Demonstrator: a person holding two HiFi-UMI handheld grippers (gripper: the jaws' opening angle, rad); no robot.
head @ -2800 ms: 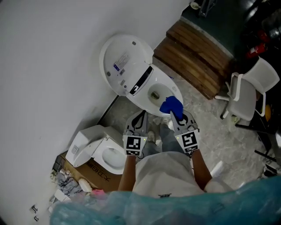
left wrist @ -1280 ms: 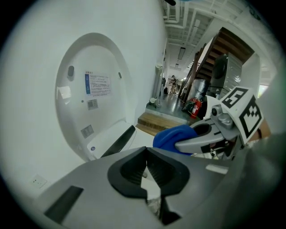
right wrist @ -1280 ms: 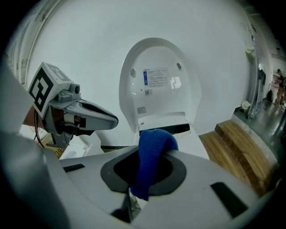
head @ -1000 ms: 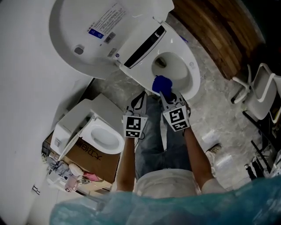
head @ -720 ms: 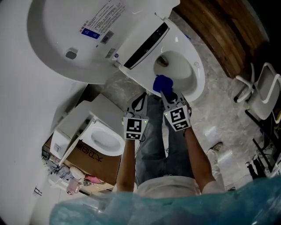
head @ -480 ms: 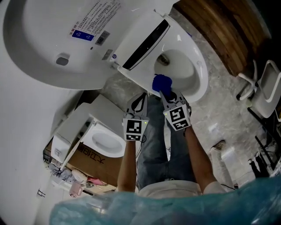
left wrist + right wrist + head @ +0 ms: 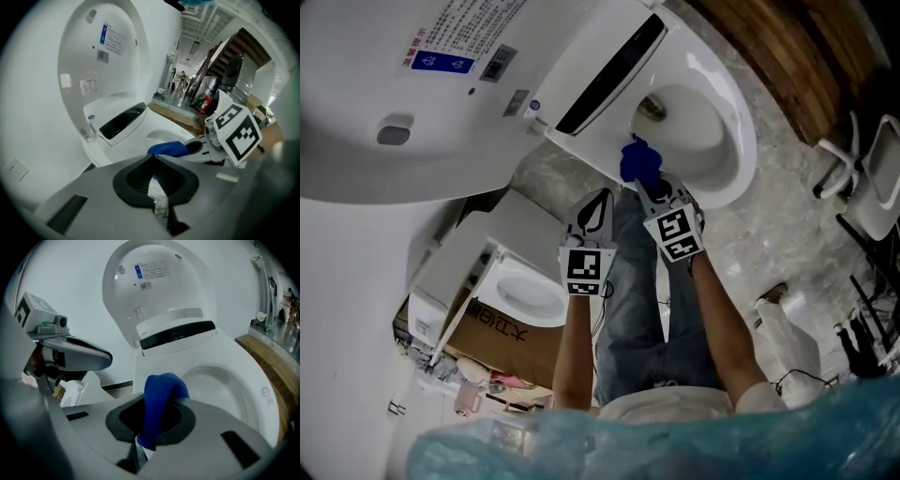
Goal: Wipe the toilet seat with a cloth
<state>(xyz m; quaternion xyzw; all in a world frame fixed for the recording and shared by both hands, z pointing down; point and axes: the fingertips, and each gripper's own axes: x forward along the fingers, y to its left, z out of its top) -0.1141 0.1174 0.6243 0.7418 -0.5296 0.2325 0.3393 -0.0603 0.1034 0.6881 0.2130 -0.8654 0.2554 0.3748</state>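
in the head view my right gripper point(image 7: 648, 184) is clamped on the blue cloth point(image 7: 636, 161), which sits at the near edge of the toilet seat point(image 7: 748, 150), just ahead of the jaw tips. whether cloth and seat touch, i cannot tell from here. the left gripper point(image 7: 598, 208) hangs just beside the right one, a little behind it and short of the seat. in the left gripper view its jaws are pressed together with nothing of the task between them, and the cloth and the right gripper lie just ahead and to its right. in the right gripper view the jaws are closed on a narrow fold of the cloth, and the rest loops up and over the tips, with the open bowl point(image 7: 220, 385) directly beyond and the raised lid point(image 7: 159, 291) further back. my worry is that thin pinch: i judge that drag along the seat could pull the cloth free and drop it into the bowl. pressing at a steep angle might put hard jaw tips on the seat rather than cloth. the idle left gripper is near enough to bump the right one on a sideways sweep.
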